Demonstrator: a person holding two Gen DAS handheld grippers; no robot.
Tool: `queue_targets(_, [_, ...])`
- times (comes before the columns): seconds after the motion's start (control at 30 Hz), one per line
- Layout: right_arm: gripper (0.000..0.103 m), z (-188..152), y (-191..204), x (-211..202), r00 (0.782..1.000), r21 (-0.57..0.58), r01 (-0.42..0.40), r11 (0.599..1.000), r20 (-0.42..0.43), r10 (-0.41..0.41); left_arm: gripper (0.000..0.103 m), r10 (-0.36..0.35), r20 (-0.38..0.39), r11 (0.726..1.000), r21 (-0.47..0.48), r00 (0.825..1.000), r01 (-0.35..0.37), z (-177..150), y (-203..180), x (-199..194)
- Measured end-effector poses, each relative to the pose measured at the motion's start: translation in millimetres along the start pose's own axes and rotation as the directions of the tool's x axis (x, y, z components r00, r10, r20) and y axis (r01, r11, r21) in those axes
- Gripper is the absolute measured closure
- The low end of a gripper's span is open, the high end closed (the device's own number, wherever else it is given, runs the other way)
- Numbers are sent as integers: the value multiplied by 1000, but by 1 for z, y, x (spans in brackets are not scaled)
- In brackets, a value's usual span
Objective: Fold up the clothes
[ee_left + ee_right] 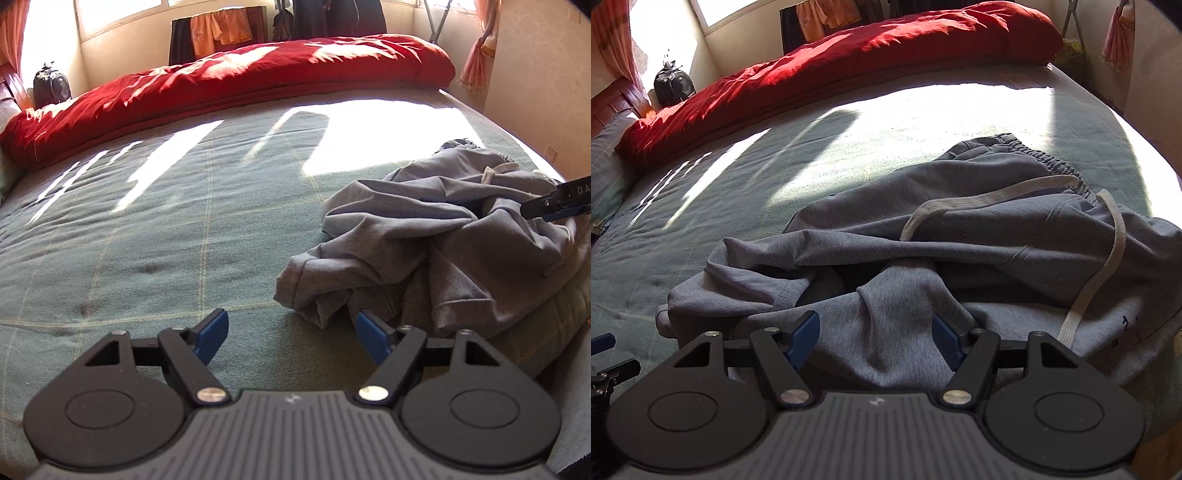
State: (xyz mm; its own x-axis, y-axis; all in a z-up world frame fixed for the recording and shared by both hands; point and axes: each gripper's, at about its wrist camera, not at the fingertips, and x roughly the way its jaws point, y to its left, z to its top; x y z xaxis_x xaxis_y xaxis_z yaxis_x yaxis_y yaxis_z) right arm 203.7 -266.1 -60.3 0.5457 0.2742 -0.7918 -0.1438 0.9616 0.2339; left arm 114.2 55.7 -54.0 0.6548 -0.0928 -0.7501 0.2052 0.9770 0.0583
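Bed (166, 229) with green checked cover fills both views, red duvet (229, 77) bunched along 12 o'clock edge. Grey sweatpants (960, 236) crumpled on cover, at 3 o'clock in left view, centre in right view, white drawstring (979, 197) looped on top. Left hand-held gripper (291, 334) wide open over bare cover, empty. Right hand-held gripper (875, 334) wide open, fabric ridge between pads, no grip.

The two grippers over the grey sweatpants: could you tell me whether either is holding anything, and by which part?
Nothing is held. The left gripper is open over bare bedspread; the right gripper is open, a fold of the grey sweatpants between its unclosed fingers.
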Motion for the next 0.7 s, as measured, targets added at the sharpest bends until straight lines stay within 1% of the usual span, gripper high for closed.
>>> queue_targets(0.13, [31,3,-4,9,1000,6,10,1000,-15,-10,27,4,-1,998,70,1000,-4,7,2,24])
queue_targets(0.17, [31,3,-6,11,1000,7,16,1000,-19,-16,27,-11,1,996,87,1000,11,9,4,30])
queue_targets(0.23, [31,4,-9,17,999,12,27,1000,-31,-27,30,-55,5,992,114,998,54,12,6,39])
queue_targets(0.3, [31,6,-12,22,999,19,31,999,-38,-30,30,-102,-1,985,138,995,101,15,8,48])
queue_targets(0.33, [31,7,-12,24,999,20,30,999,-40,-29,32,-128,-9,980,154,992,128,15,8,53])
queue_targets(0.37, [31,8,-13,26,999,21,29,999,-43,-28,36,-151,-18,973,171,988,152,16,9,58])
queue_targets(0.47, [31,11,-12,32,998,17,31,999,-46,-30,43,-214,-45,952,212,976,219,16,9,69])
queue_targets(0.53, [31,13,-12,36,998,19,29,999,-51,-28,46,-261,-82,942,197,962,272,16,13,79])
queue_targets(0.6, [31,13,-11,40,998,21,27,999,-56,-25,59,-291,-101,935,180,951,305,16,13,83])
queue_targets(0.63, [31,13,-11,42,998,21,25,999,-58,-23,62,-301,-100,932,179,948,315,15,12,83])
queue_targets(0.7, [31,13,-10,45,998,20,21,1000,-63,-20,75,-317,-85,928,177,945,327,16,11,79])
